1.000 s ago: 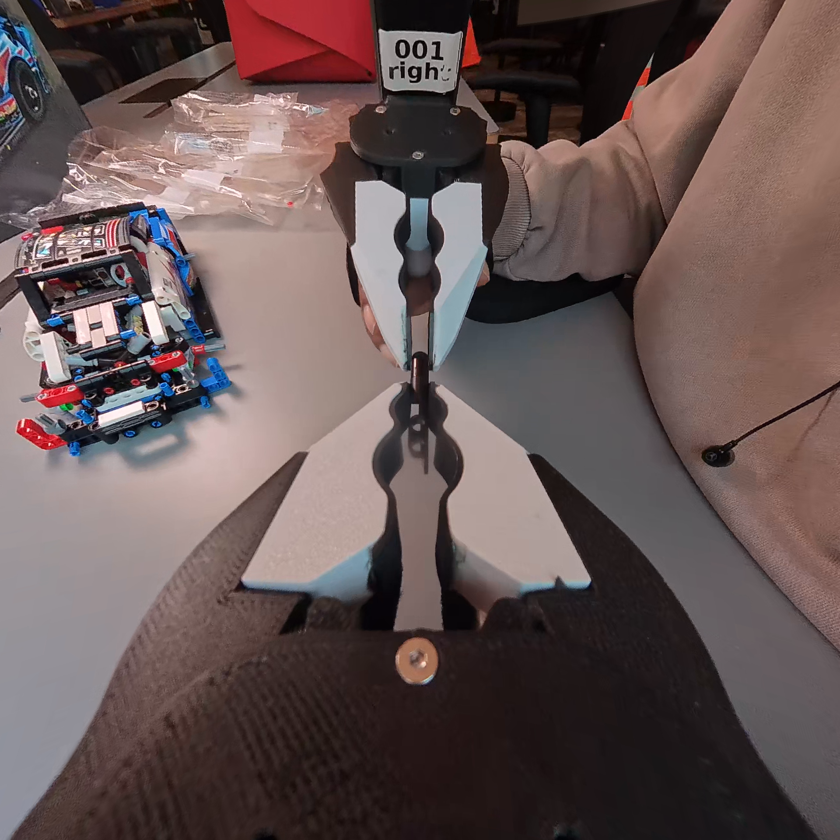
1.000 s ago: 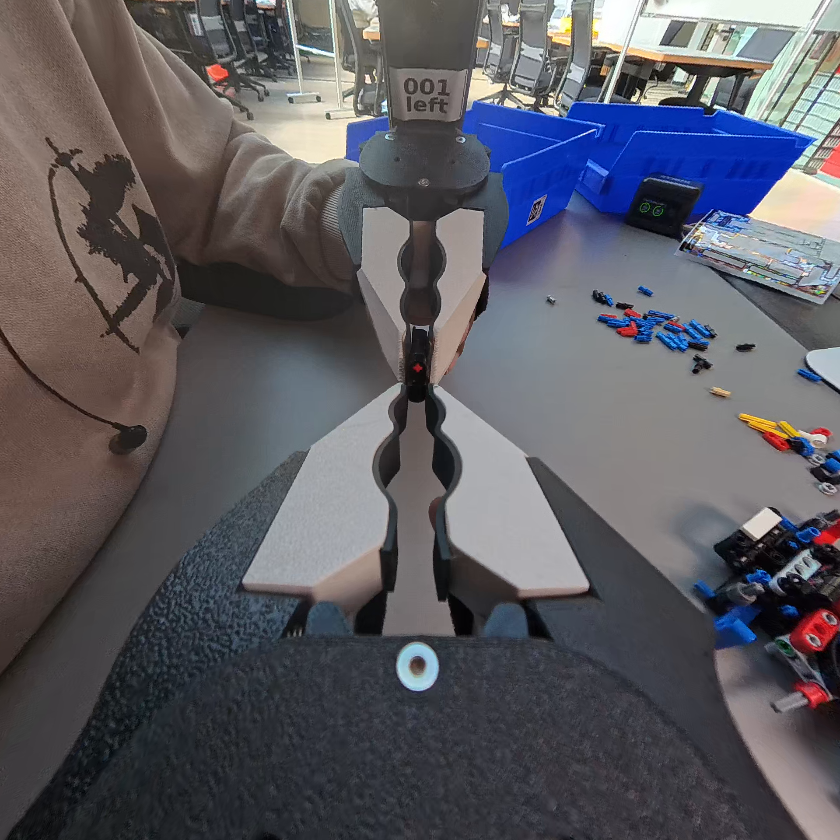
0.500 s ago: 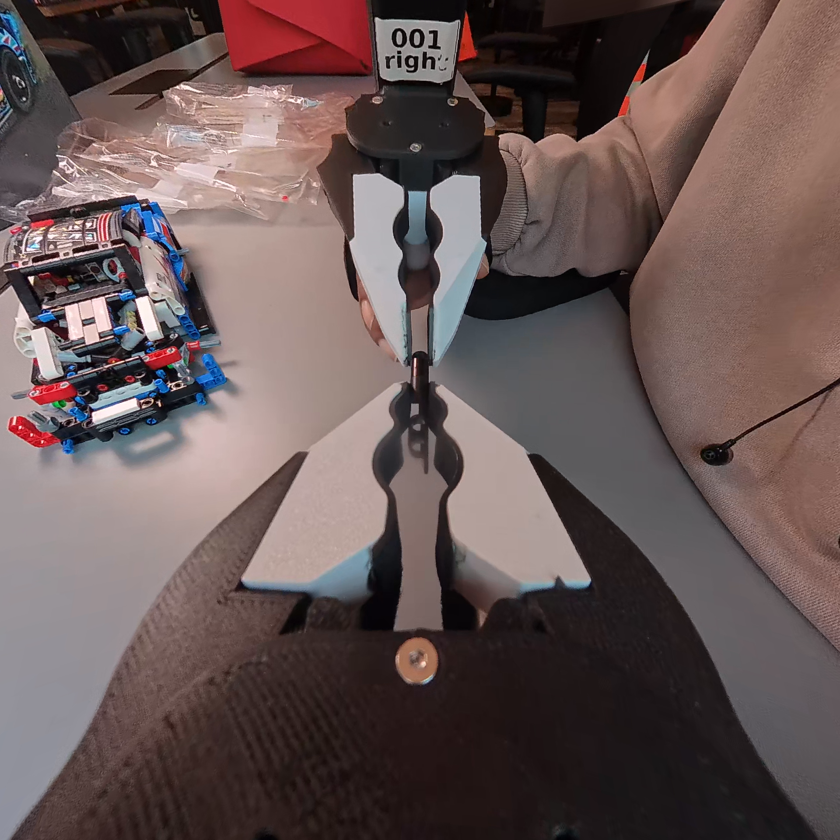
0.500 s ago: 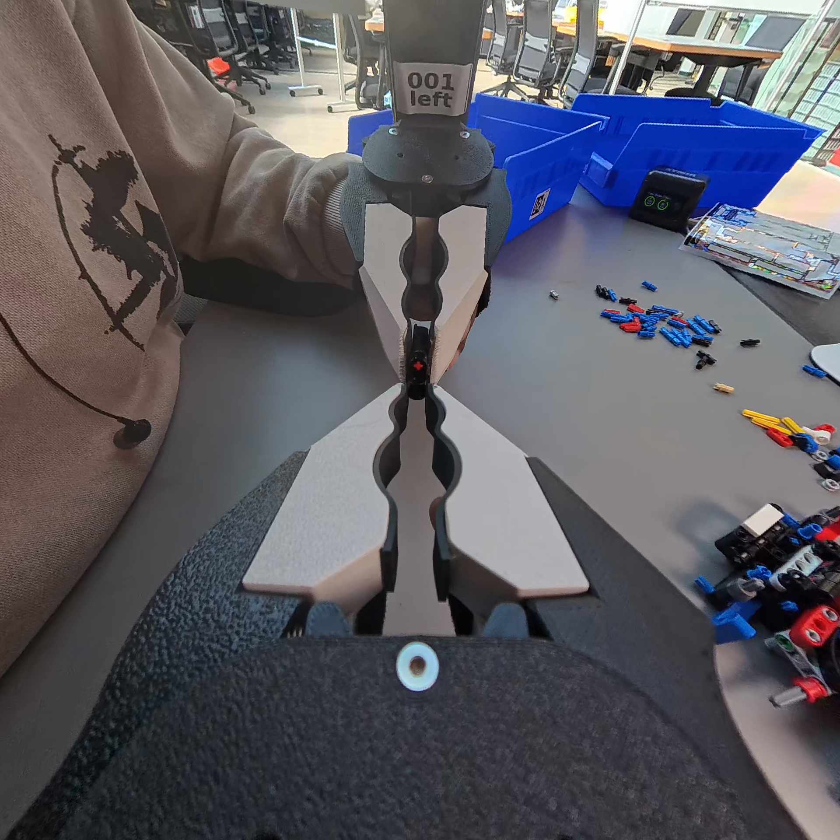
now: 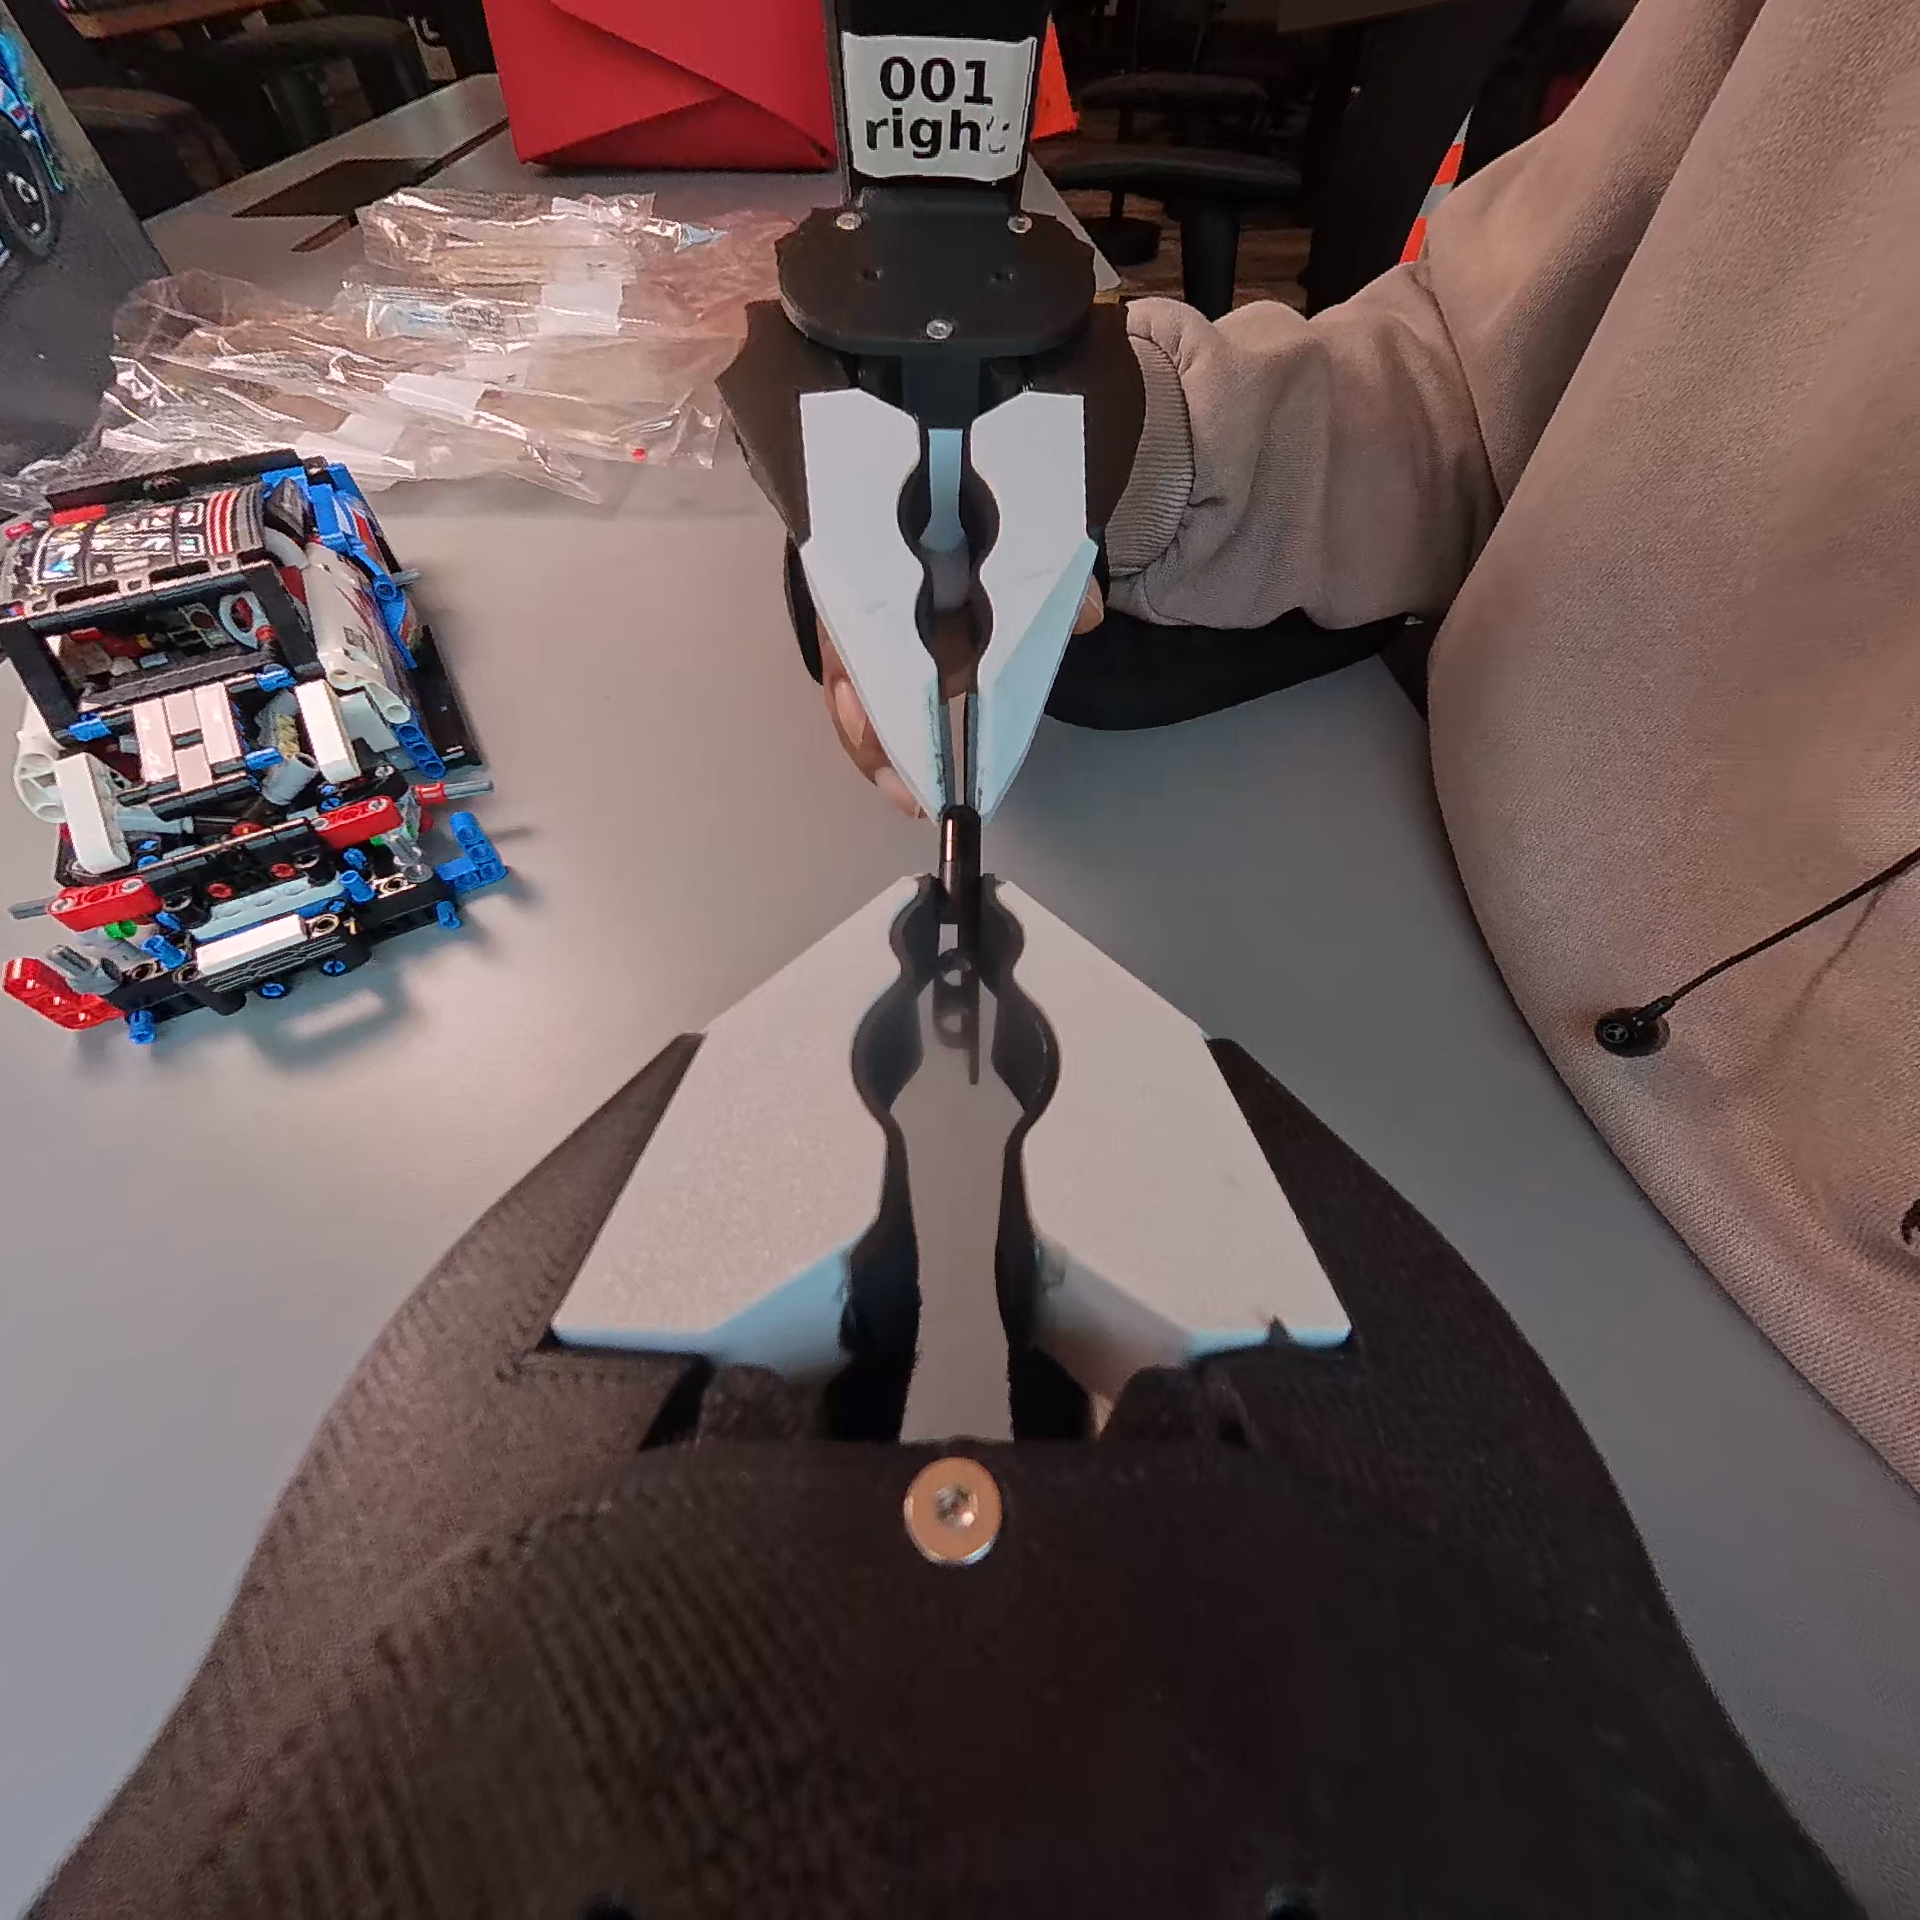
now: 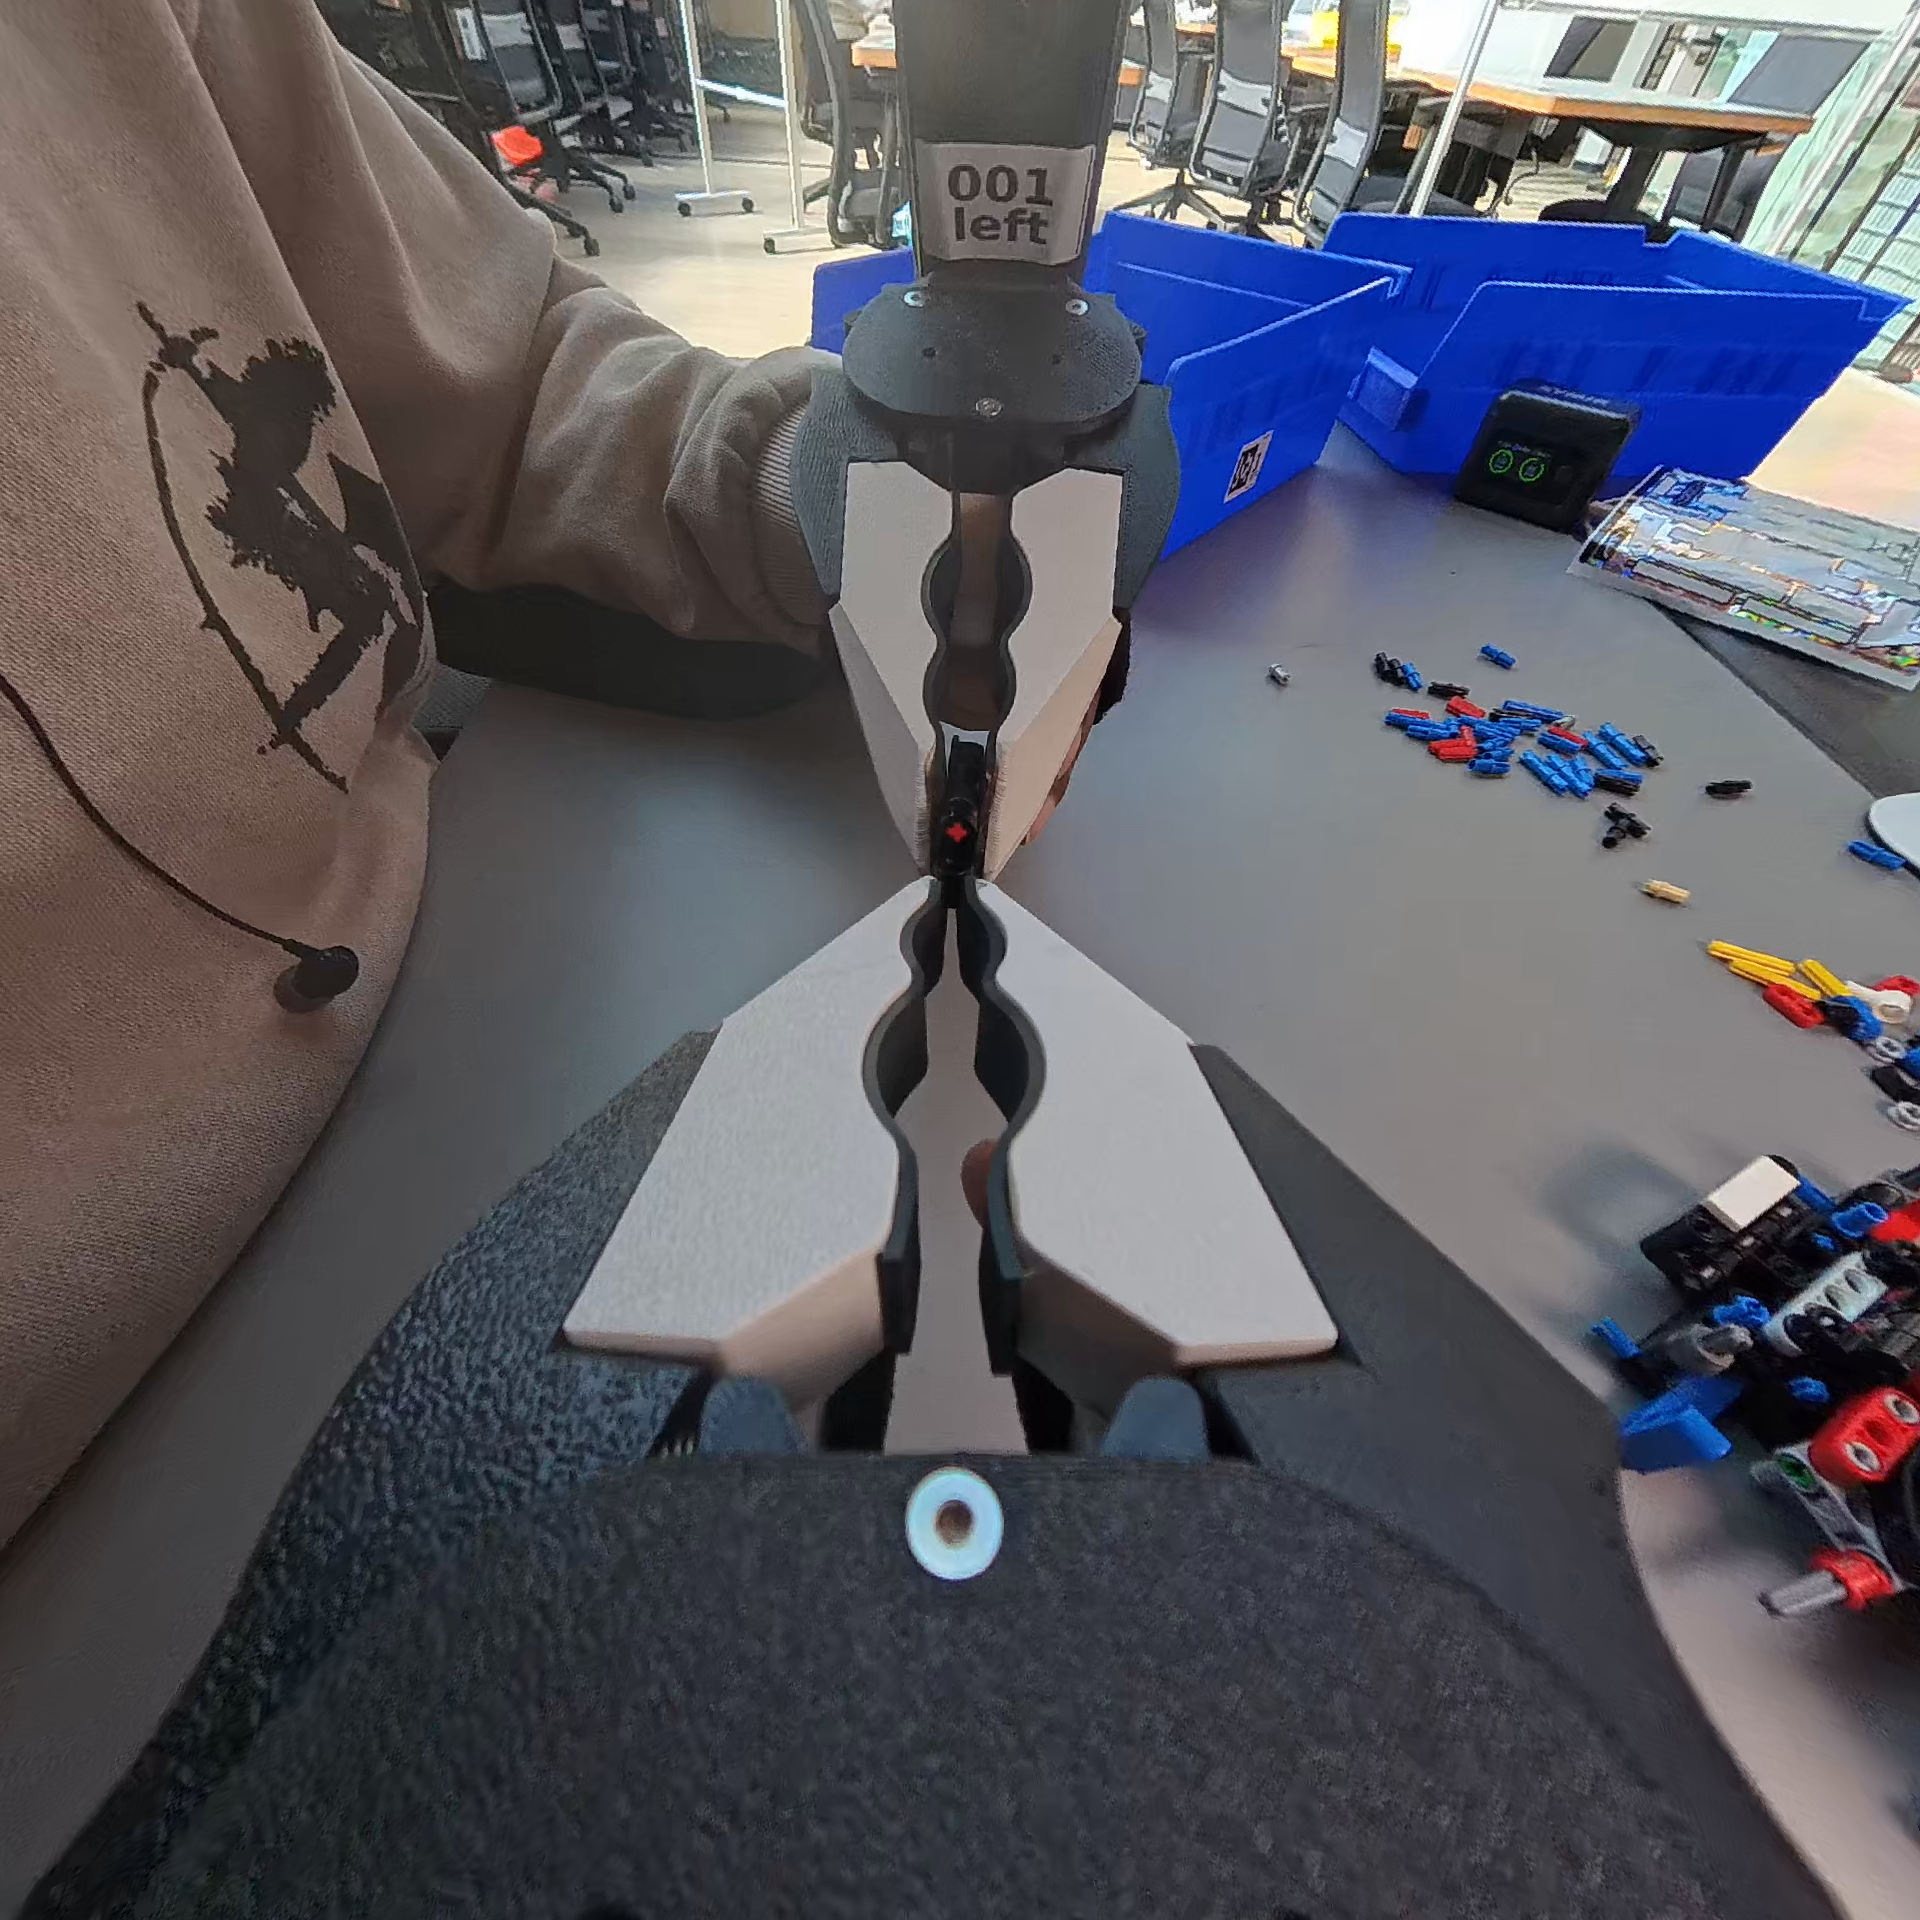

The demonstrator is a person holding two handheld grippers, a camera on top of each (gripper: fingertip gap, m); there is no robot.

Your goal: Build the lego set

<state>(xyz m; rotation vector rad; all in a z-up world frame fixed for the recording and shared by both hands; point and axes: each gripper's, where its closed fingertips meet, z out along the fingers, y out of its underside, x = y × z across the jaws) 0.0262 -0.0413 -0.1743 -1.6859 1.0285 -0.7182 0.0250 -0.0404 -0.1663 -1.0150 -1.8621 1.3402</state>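
Two grippers tip to tip at centre frame, above a grey table (image 5: 644, 644).

Left wrist view: left gripper (image 5: 954, 883) at lower centre, jaws narrow, clamped on a small black lego piece (image 5: 954, 935) that juts forward past the tips. Right gripper (image 5: 951, 810) facing it from upper centre, pale fingers (image 5: 862, 582) drawn nearly together, tips touching the far end of the same piece. Beige sleeve (image 5: 1299, 468) behind it at upper right.

Right wrist view: right gripper (image 6: 951, 883) at lower centre, jaws narrow, tips pinching the near end of the black lego piece (image 6: 956, 821), a red cross-shaped mark on its face. Left gripper (image 6: 956, 852) opposite, upper centre, closed on the piece's far end.

Partly built lego car (image 5: 218, 717) at middle left of the left wrist view, well apart from the grippers; clear plastic bags (image 5: 436, 343) beyond it at upper left, a red box (image 5: 665, 83) at the top edge.

In the right wrist view: loose blue, red and black pins (image 6: 1527, 738) scattered at middle right; yellow pieces (image 6: 1766, 966) nearer the right edge; blue bins (image 6: 1558, 353) at upper right; a small black device (image 6: 1548, 457) just before them; a printed sheet (image 6: 1766, 561) at the right edge.
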